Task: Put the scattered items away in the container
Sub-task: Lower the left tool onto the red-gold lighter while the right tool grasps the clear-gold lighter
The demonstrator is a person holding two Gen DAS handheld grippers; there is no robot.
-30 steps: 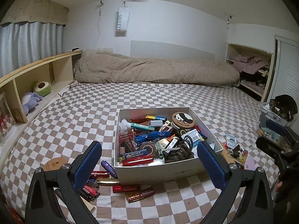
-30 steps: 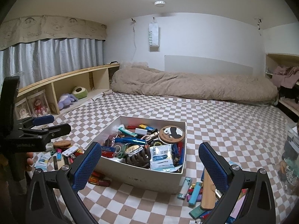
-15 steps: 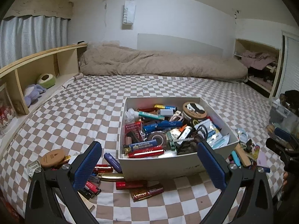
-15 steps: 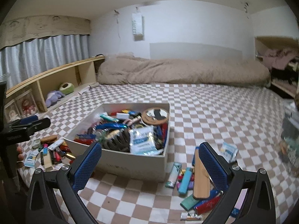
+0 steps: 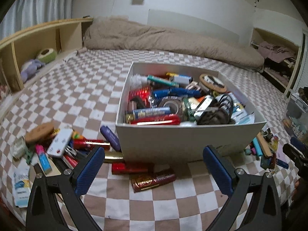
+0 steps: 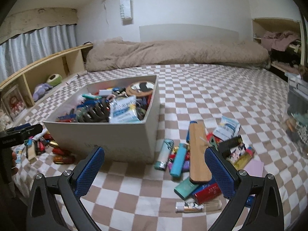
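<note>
A white cardboard box (image 5: pixel 184 138) full of small items sits on the checkered bedspread; it also shows in the right wrist view (image 6: pixel 107 136). My left gripper (image 5: pixel 154 171) is open and empty, low in front of the box, above a dark red packet (image 5: pixel 153 179). More scattered items (image 5: pixel 63 146) lie left of the box. My right gripper (image 6: pixel 154 171) is open and empty near the box's front right corner. A wooden slat (image 6: pixel 198 150), lighters (image 6: pixel 178 161) and packets (image 6: pixel 229 129) lie right of the box.
A beige duvet (image 6: pixel 173 55) lies along the far wall. A wooden shelf (image 5: pixel 34 44) with plush toys runs along the left. A clear storage bin (image 6: pixel 297 113) stands at the right. Bare checkered bedspread (image 6: pixel 221 88) lies beyond the box.
Both grippers have moved down and closer to the box and the scattered items. The right gripper has swung toward the pile right of the box. Both stay open.
</note>
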